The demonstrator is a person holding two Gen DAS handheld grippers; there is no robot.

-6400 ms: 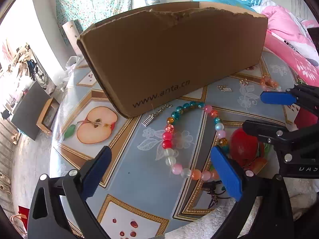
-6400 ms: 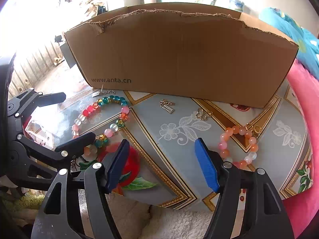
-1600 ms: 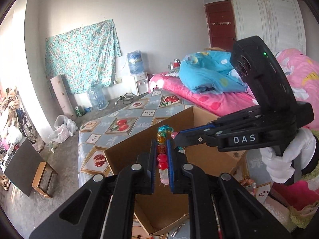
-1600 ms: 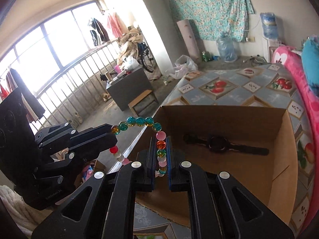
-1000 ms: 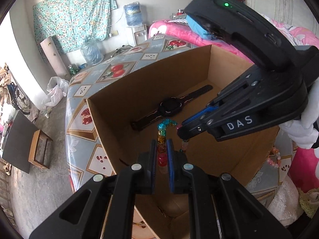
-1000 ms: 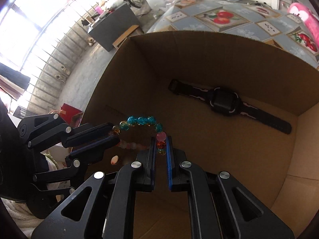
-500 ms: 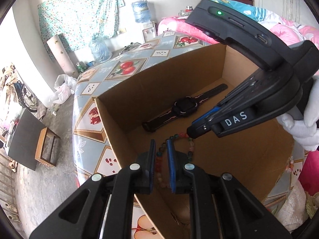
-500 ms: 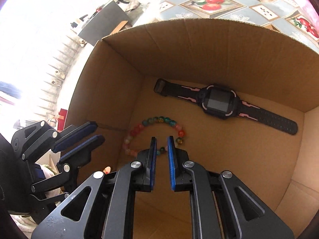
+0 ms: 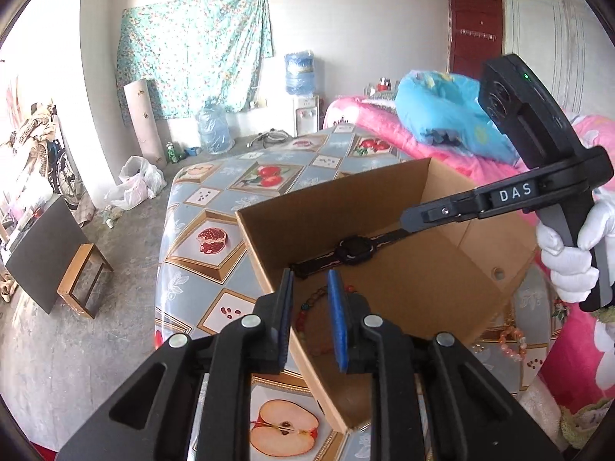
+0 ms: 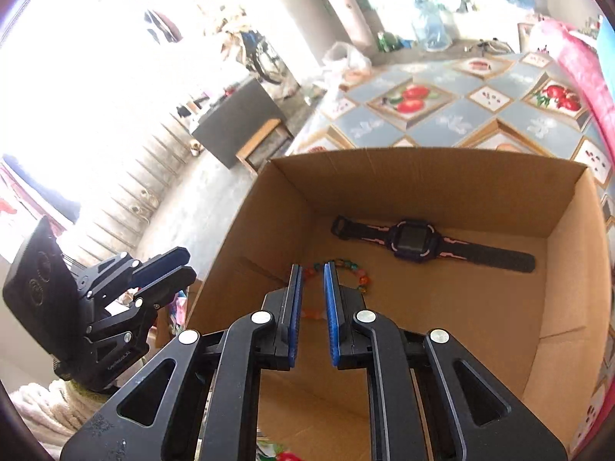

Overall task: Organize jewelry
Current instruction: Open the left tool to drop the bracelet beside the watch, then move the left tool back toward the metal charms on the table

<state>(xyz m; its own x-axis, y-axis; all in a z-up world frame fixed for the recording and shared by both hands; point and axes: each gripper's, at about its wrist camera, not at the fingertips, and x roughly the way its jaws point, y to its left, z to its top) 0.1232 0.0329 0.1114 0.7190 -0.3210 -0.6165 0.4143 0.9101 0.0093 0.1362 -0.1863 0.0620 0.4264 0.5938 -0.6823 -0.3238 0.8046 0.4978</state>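
Observation:
The multicoloured bead bracelet [image 10: 355, 273] lies on the floor of the open cardboard box [image 10: 423, 161], left of centre; it also shows in the left wrist view [image 9: 307, 307]. A black and pink watch [image 10: 413, 240] lies along the box's far wall. My right gripper [image 10: 312, 280] hangs over the box above the bracelet, jaws slightly apart and empty. My left gripper [image 9: 309, 292] is above the box's near left wall, jaws slightly apart and empty. A peach bead bracelet [image 9: 513, 342] lies on the table right of the box.
The box [image 9: 346, 192] stands on a table with a fruit-patterned cloth [image 9: 207, 242]. A pink bed with a blue blanket [image 9: 442, 119] is to the right. A dark cabinet [image 9: 42, 253] and water bottles [image 9: 211, 126] stand on the floor at left.
Both grippers carried the multicoloured bracelet into the box, let it go, and have since lifted and drawn back with jaws a little wider. The bracelet now rests on the box floor.

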